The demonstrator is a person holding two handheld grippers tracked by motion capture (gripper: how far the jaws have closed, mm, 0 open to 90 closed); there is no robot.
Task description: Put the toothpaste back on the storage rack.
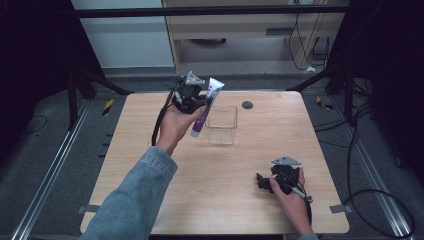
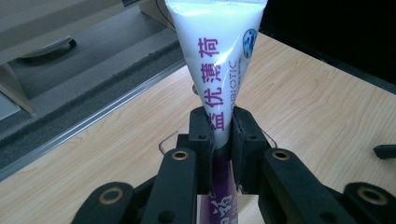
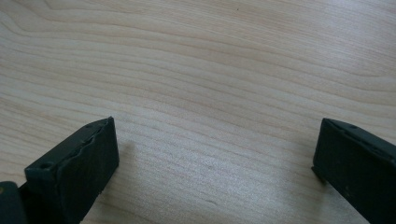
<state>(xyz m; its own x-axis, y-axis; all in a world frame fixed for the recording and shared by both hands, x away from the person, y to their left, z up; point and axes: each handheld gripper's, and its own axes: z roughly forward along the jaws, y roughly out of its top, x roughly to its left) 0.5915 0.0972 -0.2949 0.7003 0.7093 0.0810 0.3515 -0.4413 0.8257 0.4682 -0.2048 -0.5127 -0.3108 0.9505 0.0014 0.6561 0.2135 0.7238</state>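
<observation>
Above the table's (image 1: 150,150) far side, the left gripper (image 1: 192,100) pinches a white-and-purple tube (image 1: 206,107) just beside the clear box (image 1: 221,126), where a tilted release could miss, while the right gripper (image 1: 272,181) rests spread and empty.

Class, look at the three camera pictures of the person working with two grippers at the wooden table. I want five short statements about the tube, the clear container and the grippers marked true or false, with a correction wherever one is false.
1. The left gripper is shut on the toothpaste tube. True.
2. The right gripper holds a second tube. False: its jaws stand wide open with bare table between them.
3. The tube lies flat inside the clear container. False: it is held up in the air beside it.
4. The tube's purple cap end points downward. True.
5. The clear container is tipped on its side. False: it stands upright.
</observation>
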